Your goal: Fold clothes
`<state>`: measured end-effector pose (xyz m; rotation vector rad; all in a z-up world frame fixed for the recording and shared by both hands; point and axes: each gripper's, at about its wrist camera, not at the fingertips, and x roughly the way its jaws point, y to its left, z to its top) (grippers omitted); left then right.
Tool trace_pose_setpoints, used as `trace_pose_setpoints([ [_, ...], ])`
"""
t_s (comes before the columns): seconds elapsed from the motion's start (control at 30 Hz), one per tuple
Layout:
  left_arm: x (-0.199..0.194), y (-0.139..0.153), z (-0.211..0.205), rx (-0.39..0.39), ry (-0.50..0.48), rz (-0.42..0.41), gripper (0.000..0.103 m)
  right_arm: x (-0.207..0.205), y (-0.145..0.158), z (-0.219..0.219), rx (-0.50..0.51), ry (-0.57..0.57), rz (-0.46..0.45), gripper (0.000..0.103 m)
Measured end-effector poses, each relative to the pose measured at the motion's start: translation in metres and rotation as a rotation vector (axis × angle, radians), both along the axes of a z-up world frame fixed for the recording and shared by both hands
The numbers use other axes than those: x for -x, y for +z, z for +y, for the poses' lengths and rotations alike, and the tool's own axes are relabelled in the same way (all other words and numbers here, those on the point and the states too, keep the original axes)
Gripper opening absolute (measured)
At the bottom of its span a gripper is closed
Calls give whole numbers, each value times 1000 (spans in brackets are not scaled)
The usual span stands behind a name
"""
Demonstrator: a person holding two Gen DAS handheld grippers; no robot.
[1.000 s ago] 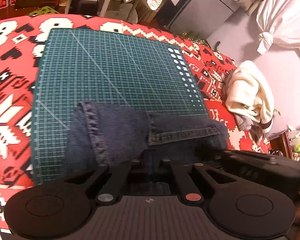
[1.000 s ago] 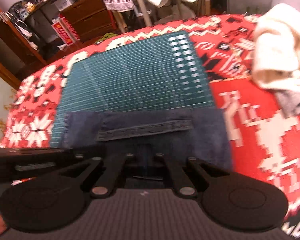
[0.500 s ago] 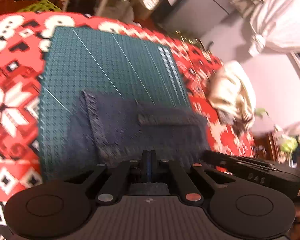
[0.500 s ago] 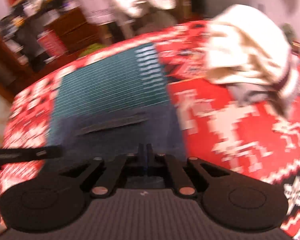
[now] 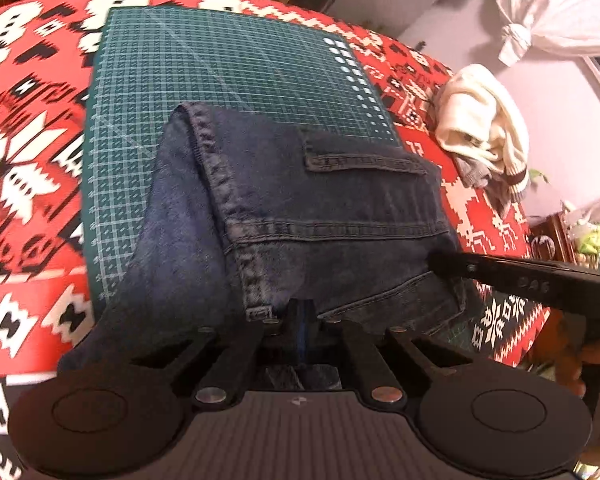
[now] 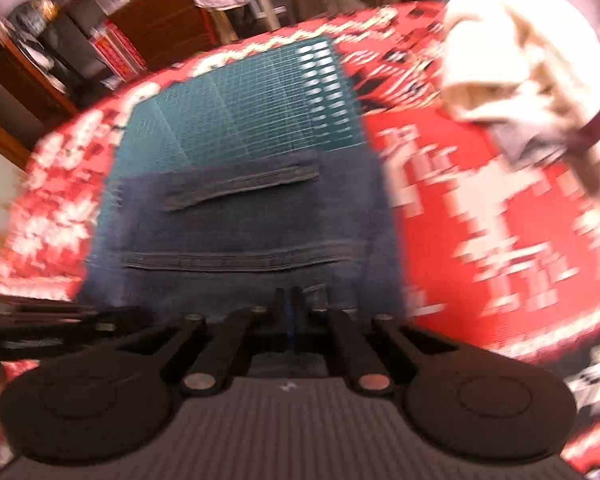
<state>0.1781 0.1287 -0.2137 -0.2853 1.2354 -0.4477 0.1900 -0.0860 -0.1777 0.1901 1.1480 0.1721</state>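
Jeans (image 5: 320, 216), dark denim, folded, lie on the near part of the green cutting mat (image 5: 220, 68), spilling over its near edge onto the red patterned cloth (image 5: 28, 160) that covers the bench. Left side of the pile shows a stitched side seam running up toward a folded corner; a pocket flap sits farther right. My left gripper (image 5: 300, 312) has its jaws pinched together on the near denim edge, fabric bunched at the tips. My right gripper (image 6: 288, 300) is likewise clamped on the near edge of the jeans; right wrist view is blurred. In the left wrist view its black body reaches in from the right, touching the denim's right edge. Cream garment (image 5: 484, 128) is heaped on the cloth, well right of the mat.
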Motion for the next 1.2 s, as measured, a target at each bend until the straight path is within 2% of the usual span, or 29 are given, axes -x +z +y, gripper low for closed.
trace_pose_setpoints([
  [0.07, 1, 4, 1, -7, 20, 8, 2, 1, 4, -9, -33, -31, 12, 0],
  [0.23, -3, 20, 6, -9, 63, -24, 0, 0, 18, -9, -17, -42, -21, 0],
  [0.43, -9, 13, 19, 4, 105, 6, 1, -12, -6, -17, 12, -98, 39, 0],
  [0.63, -4, 16, 24, 5, 122, 11, 1, 0, -13, -32, 22, -115, 48, 0],
  [0.73, 2, 15, 32, -46, 134, 17, 1, 7, -12, -34, 38, -89, 52, 0],
  [0.83, 8, 14, 47, -46, 176, 39, 1, 11, -11, -37, 31, -97, 54, 0],
  [1.0, 7, 10, 58, -55, 207, 48, 1, -7, -1, -35, 51, -96, 2, 0],
  [1.2, 5, 0, 62, -105, 235, 64, 3, -25, -12, -30, 60, -93, 8, 0],
])
